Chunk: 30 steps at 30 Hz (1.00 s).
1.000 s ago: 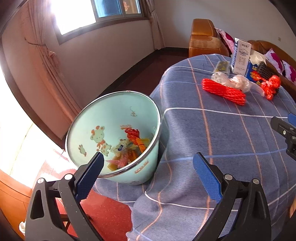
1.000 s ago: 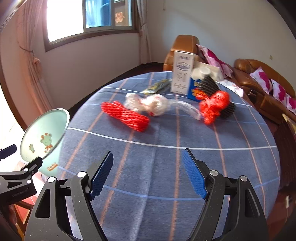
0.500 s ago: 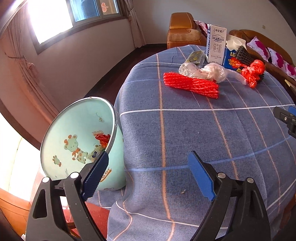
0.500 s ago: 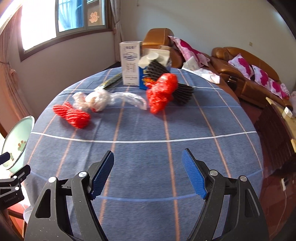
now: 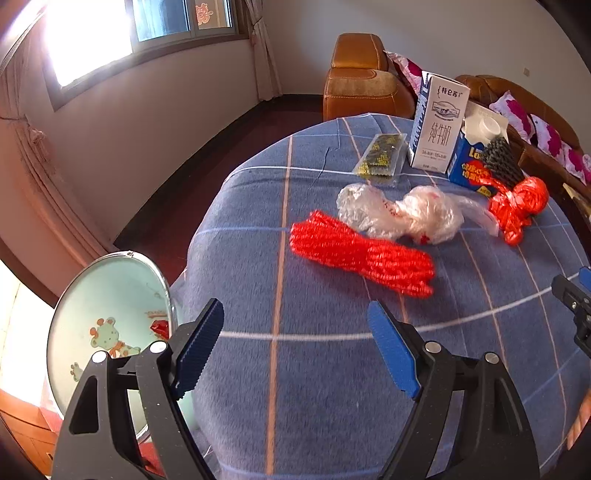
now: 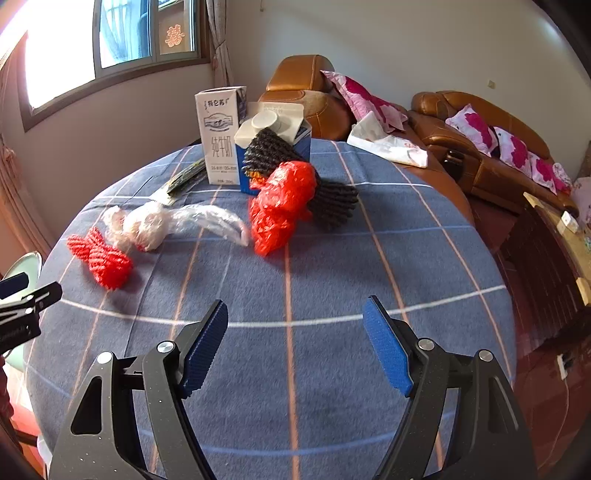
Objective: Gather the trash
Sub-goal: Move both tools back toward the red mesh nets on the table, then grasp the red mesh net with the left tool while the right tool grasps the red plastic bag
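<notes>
red foam-net bundle (image 5: 360,253) lies mid-desk, crumpled clear plastic bag (image 5: 402,214) touching its far side | red plastic bag (image 6: 282,205) against black mesh sleeve (image 6: 332,195), milk cartons behind | mint pail (image 5: 110,332) left of desk (image 5: 314,387) | left gripper (image 5: 295,345) and right gripper (image 6: 295,341) both spread, empty

Window (image 5: 88,40) glare blown out; fisheye edges warped.

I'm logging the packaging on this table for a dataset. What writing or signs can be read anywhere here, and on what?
"特仑苏" and "纯牛奶": front of the white milk carton.
"Lo…": blue carton, the rest hidden by black and red netting.
"囍": red paper cutout on the window.
Small print low on the milk carton: too small to read.
Green packet: pattern only, nothing legible.
</notes>
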### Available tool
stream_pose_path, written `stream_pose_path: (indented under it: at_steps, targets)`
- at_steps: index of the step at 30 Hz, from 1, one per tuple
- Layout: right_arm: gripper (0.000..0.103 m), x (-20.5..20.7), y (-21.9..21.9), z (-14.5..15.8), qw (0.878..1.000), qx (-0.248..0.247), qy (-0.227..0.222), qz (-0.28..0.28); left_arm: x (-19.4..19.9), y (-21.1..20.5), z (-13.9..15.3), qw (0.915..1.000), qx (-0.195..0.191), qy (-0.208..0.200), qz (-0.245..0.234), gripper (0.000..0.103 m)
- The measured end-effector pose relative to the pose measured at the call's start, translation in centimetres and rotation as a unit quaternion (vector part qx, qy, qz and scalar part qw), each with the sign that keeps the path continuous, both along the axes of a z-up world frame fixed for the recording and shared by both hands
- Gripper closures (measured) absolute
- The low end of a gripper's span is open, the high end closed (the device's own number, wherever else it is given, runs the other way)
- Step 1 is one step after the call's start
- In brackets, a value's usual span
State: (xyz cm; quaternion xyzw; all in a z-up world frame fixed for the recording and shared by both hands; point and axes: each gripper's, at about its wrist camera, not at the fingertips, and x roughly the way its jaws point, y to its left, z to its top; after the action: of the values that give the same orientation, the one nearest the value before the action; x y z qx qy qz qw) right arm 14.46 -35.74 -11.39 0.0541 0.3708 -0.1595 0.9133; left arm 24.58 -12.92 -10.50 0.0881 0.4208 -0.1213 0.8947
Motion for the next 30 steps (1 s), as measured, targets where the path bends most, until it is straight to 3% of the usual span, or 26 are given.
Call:
stream_pose_path:
  at_steps: [7,12,15,17,19,20,30]
  targets:
    - [0.028,2.0,-1.8,1.0,1.000,0.006,-0.007,-0.007,4.6,-1.7,-0.4,0.9978,-0.045,0.035,0.035,0.030]
    - [0.028,4.9,-2.9,1.7,0.999,0.010,-0.022,-0.023,5.7,-3.3,-1.6,0.9969,-0.049,0.049,0.037,0.034]
    - [0.028,6.9,-3.7,1.5,0.999,0.032,-0.019,-0.033,5.9,-3.9,-1.7,0.9973,-0.053,0.048,0.017,0.049]
    - [0.038,8.6,-4.0,0.7,0.999,0.041,-0.007,-0.034,6.1,-4.2,-1.8,0.9965,-0.066,0.052,0.004,0.063]
    - [0.069,9.7,-4.5,-0.5,0.997,0.063,0.009,-0.030,6.0,-4.5,-1.7,0.9964,-0.069,0.049,-0.007,0.073]
    - [0.074,9.9,-4.6,-0.9,0.997,0.077,0.015,-0.028,5.9,-4.8,-1.6,0.9969,-0.065,0.043,-0.012,0.079]
    - [0.080,5.7,-3.7,1.1,0.996,0.081,-0.014,-0.017,2.8,-4.1,-0.1,0.9988,-0.040,0.012,-0.023,0.083]
